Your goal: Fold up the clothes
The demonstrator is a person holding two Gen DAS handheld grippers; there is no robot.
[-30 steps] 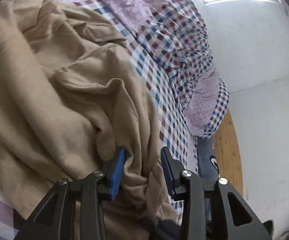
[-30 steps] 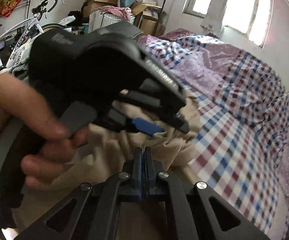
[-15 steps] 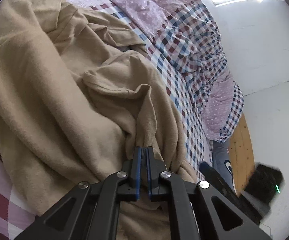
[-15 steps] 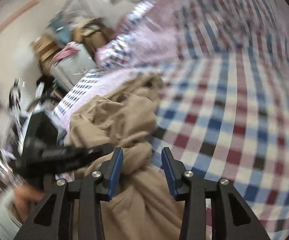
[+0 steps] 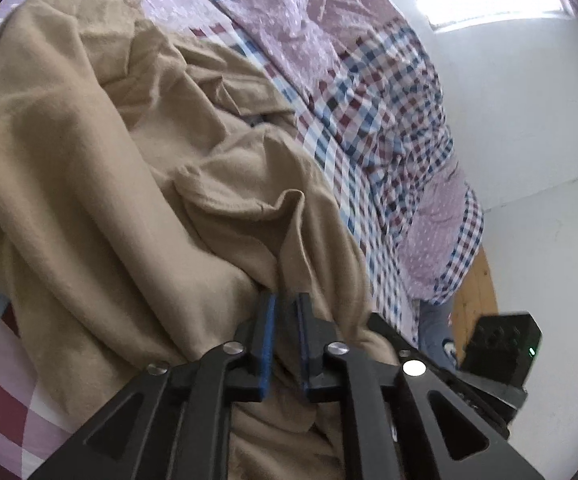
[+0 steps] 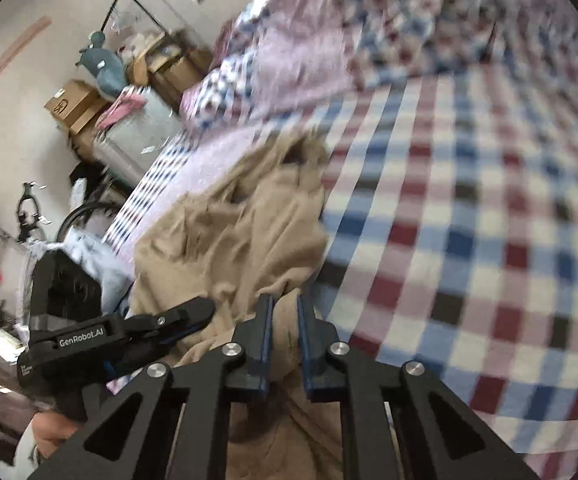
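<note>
A crumpled tan garment lies in a heap on the checked bedspread. My left gripper is shut on a fold at the heap's near edge, with cloth pinched between the blue pads. In the right wrist view the same tan garment runs from the checked bedspread down under the camera. My right gripper is shut on a bunched fold of it. The left gripper shows from the side just left of that fold. The right gripper's black body sits at lower right in the left wrist view.
The bed ends at a wooden floor below a white wall, with a shoe on the floor. Cardboard boxes, a bicycle and clutter stand beyond the bed's far side. A hand holds the left gripper.
The left gripper went from open to shut on the tan fold and has kept hold. The right gripper, open half a second ago, has shut on another fold.
</note>
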